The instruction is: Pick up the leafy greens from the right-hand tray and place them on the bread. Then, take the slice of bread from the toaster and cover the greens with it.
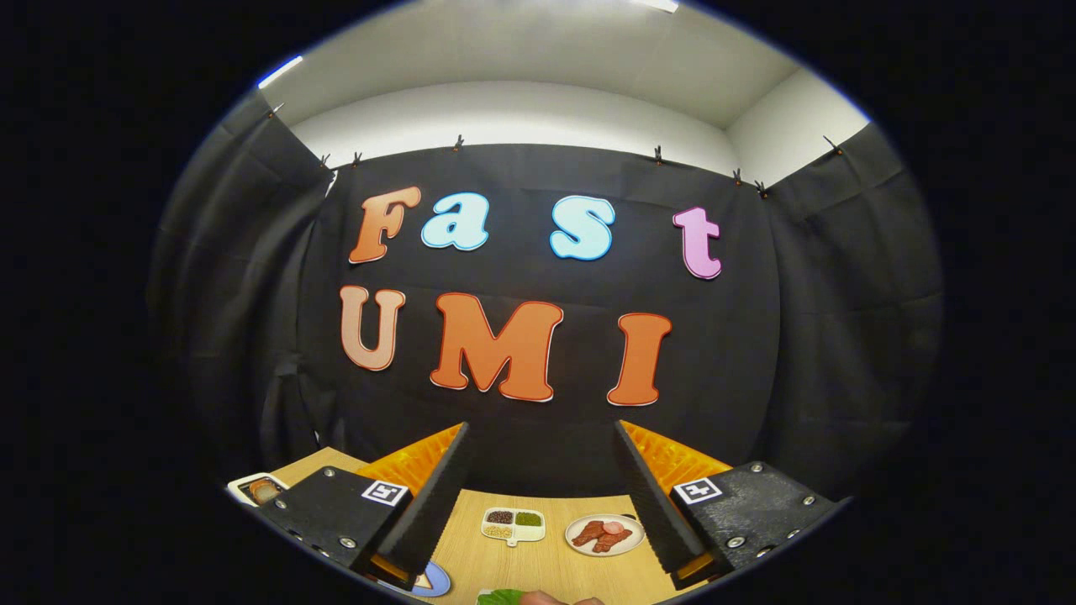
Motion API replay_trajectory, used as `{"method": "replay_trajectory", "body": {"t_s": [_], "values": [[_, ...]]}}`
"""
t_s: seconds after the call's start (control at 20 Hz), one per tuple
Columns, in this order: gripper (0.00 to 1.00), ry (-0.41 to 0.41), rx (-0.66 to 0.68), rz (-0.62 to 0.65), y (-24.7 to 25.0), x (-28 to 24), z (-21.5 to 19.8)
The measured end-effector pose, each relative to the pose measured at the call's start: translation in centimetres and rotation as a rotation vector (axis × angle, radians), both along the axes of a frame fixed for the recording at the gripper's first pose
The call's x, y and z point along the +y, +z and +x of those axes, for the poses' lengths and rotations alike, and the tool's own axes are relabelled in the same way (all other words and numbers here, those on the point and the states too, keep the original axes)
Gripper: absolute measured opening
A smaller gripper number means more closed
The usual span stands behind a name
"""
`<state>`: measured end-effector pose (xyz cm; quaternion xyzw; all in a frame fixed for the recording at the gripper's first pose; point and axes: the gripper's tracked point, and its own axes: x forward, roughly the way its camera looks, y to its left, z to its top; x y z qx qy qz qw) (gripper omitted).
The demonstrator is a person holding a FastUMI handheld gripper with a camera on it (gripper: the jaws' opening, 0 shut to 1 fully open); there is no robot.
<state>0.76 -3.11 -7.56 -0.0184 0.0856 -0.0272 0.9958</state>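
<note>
The leafy greens [502,597] are seen as a small patch of bright green leaf, mostly cut off, with a fingertip [546,598] touching their right side. They lie between the 2 fingers of the gripper [538,504], nearer than the fingertips. The gripper is held wide apart, with nothing pressed between its fingers. Ahead, between the fingers, a divided dish [513,525] with dark, green and pale fillings is set on the wooden table [555,571], and a round plate of meat [605,534] stands just beside it to the right. A blue-rimmed plate [437,581] is partly hidden by the left finger, and a white tray [257,489] lies beyond it. Black cloth [841,319] is hung behind the table beneath white walls
</note>
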Motion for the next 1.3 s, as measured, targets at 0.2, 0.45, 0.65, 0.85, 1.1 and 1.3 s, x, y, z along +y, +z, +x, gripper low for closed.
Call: {"method": "replay_trajectory", "body": {"t_s": [0.2,0.45,0.65,0.85,1.1,1.3], "values": [[0.99,0.037,0.062,0.024,-3.4,0.0,0.0],[0.99,0.031,0.126,0.085,-7.3,-0.4,0.5],[0.99,0.02,0.28,0.094,-13.2,-1.1,0.0],[0.99,0.014,0.436,0.135,-18.7,-0.5,-1.0],[0.99,0.036,0.597,0.116,-24.1,-0.4,-2.8],[0.99,0.052,0.729,0.099,-28.8,-0.2,-4.9]]}}
